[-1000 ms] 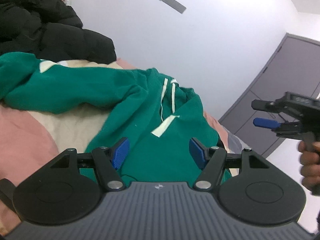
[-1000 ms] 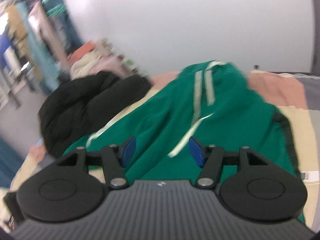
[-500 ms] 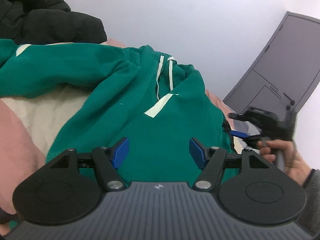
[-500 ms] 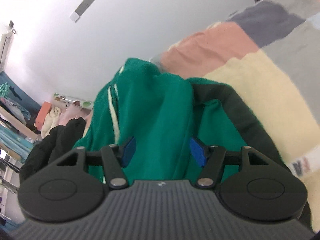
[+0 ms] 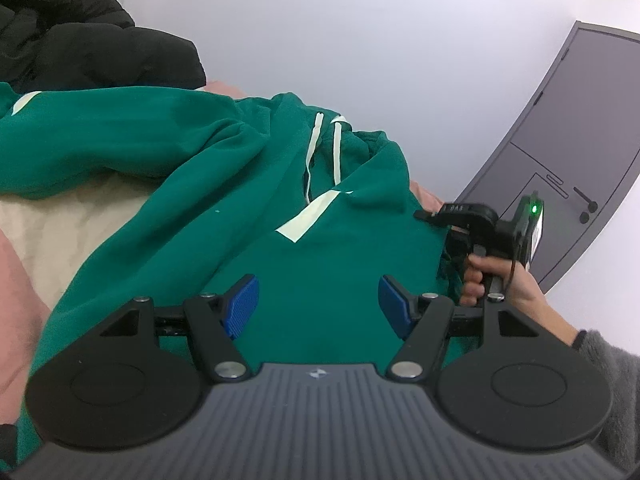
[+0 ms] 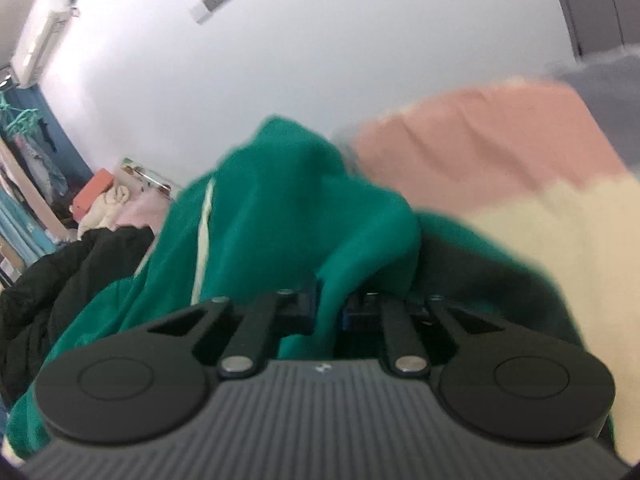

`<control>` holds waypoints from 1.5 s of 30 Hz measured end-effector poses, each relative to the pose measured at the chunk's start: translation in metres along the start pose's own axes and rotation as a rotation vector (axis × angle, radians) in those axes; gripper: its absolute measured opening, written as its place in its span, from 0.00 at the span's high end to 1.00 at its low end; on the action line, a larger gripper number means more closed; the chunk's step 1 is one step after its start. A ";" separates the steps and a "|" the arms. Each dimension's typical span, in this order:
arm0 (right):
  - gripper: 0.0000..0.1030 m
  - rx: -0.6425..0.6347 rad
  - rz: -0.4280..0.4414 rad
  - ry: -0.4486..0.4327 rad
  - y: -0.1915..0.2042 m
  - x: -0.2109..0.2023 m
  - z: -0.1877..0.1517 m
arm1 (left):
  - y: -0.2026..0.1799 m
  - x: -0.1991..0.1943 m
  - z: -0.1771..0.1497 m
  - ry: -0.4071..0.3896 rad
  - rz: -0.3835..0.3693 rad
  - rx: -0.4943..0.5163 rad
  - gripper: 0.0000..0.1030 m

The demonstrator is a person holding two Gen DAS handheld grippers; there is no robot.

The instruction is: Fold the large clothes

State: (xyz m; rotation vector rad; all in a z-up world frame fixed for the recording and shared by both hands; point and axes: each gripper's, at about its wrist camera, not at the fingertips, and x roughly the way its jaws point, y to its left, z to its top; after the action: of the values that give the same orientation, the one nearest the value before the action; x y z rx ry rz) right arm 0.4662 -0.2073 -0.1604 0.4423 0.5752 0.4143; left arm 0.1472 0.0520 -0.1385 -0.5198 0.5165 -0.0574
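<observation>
Two claws: right claw (image 6: 326, 312), left claw (image 5: 318, 306); one hoodie (image 5: 320, 240)

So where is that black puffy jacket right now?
In the left wrist view, the black jacket is heaped at upper left, behind the green hoodie, against the white wall.

black jacket (image 5: 92, 40) blocks far left, wall behind, bedding (image 5: 60, 220) btwn free

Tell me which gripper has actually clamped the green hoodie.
The right gripper: its pads pinch a fold of the green hoodie. The left gripper hangs open above the fabric.
</observation>
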 end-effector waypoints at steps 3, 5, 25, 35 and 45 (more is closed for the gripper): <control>0.91 -0.024 -0.011 -0.081 -0.001 -0.004 0.020 | -0.002 0.005 0.001 0.003 0.002 0.003 0.31; 0.91 0.008 -0.042 -0.141 -0.012 -0.008 0.034 | -0.003 0.007 0.000 0.003 0.002 0.014 0.31; 0.63 0.107 -0.158 -0.072 -0.073 -0.005 0.045 | -0.004 0.044 0.006 0.086 0.018 0.049 0.31; 0.36 -0.161 -0.134 -0.072 0.013 -0.087 -0.002 | -0.001 -0.001 0.007 -0.010 0.063 0.070 0.31; 0.37 -0.298 0.035 0.013 0.114 -0.132 -0.070 | 0.045 -0.035 0.029 -0.094 0.245 -0.047 0.25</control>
State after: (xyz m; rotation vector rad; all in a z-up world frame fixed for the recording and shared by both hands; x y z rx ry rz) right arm 0.2959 -0.1575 -0.0992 0.1644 0.5094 0.5278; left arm 0.1274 0.1103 -0.1228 -0.4994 0.4870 0.2126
